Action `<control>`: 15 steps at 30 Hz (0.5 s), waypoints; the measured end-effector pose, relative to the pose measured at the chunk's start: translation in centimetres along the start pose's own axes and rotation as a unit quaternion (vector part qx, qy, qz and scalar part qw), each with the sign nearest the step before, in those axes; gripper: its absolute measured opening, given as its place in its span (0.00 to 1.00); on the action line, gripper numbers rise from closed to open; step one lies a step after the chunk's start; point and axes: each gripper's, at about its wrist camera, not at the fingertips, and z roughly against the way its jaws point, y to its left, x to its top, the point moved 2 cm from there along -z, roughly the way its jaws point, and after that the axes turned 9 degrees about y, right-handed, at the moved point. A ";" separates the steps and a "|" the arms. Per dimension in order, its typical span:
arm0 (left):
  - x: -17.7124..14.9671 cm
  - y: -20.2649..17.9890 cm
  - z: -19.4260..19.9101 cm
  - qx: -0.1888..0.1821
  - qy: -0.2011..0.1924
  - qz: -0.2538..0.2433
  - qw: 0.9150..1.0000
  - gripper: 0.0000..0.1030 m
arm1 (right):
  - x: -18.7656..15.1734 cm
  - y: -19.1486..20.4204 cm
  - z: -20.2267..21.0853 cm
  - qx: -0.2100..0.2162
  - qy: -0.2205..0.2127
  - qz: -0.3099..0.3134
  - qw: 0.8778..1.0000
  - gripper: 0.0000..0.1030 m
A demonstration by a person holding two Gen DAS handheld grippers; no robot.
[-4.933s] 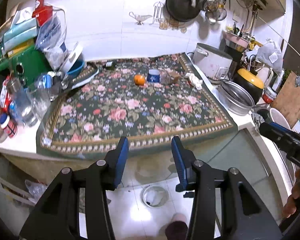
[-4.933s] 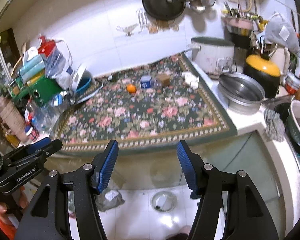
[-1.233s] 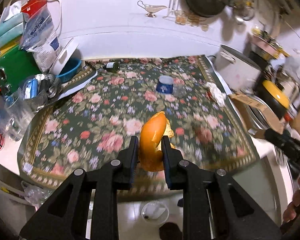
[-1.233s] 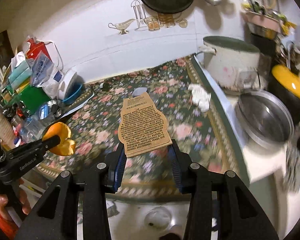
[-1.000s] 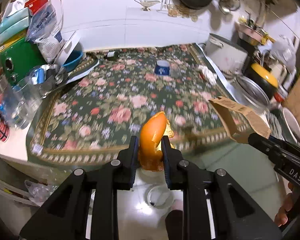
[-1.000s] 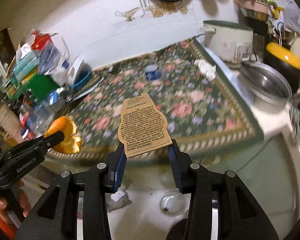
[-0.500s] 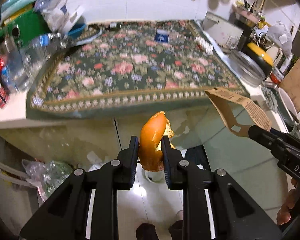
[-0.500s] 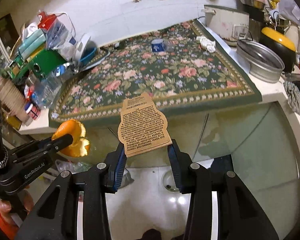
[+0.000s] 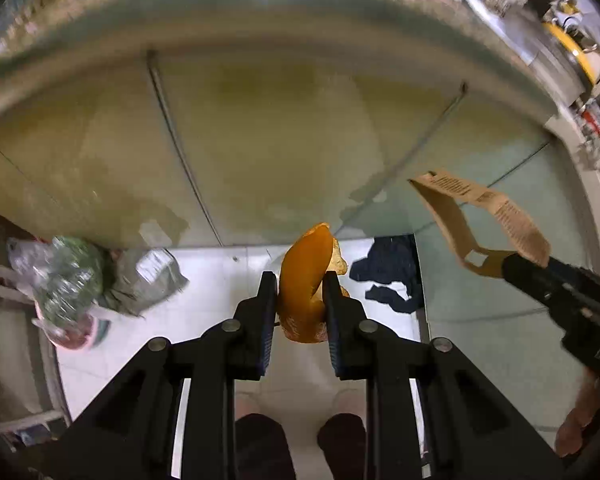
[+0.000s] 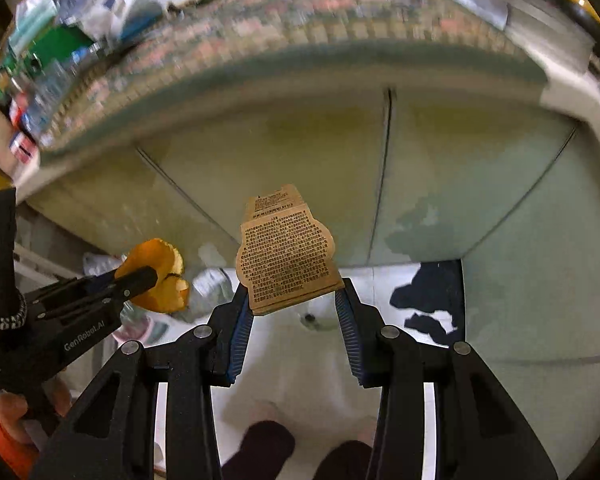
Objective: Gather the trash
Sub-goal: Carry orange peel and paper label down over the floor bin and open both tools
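Note:
My left gripper (image 9: 299, 282) is shut on an orange peel (image 9: 305, 276) and holds it low in front of the cabinet doors, above the white floor. The peel also shows in the right wrist view (image 10: 158, 276), at the left. My right gripper (image 10: 293, 294) is shut on a flattened brown cardboard box (image 10: 286, 252) with printed text. The box also shows in the left wrist view (image 9: 480, 220), at the right. A pink bin lined with a clear bag of trash (image 9: 66, 300) stands on the floor at the left, below the left gripper.
Pale green cabinet doors (image 9: 280, 140) fill the middle, under the counter edge with the floral mat (image 10: 260, 36). A dark cloth (image 9: 388, 276) lies on the white floor by the cabinet corner. The person's feet (image 9: 300, 444) are at the bottom.
Both grippers have dropped from counter height to below the counter edge and tilted down toward the floor, each still holding its item. The trash bin at the left has come into view.

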 end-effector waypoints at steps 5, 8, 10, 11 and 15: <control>-0.7 -0.1 -7.2 -0.002 0.022 0.016 1.000 0.22 | -1.3 -2.5 -7.4 0.006 0.040 0.001 0.999 0.37; -0.5 0.0 -11.4 0.003 0.035 0.013 0.999 0.22 | -1.8 -3.5 -11.2 0.007 0.050 0.000 0.999 0.37; -0.3 0.2 -14.1 0.003 0.042 0.014 0.999 0.22 | -1.9 -4.2 -13.4 0.008 0.056 -0.001 0.998 0.37; -0.2 0.4 -15.2 0.003 0.044 0.015 0.999 0.22 | -2.0 -4.6 -14.8 0.011 0.059 -0.003 0.998 0.37; 0.8 0.5 -18.2 0.001 0.041 0.014 0.999 0.24 | -1.4 -5.4 -17.7 0.017 0.059 -0.002 0.998 0.37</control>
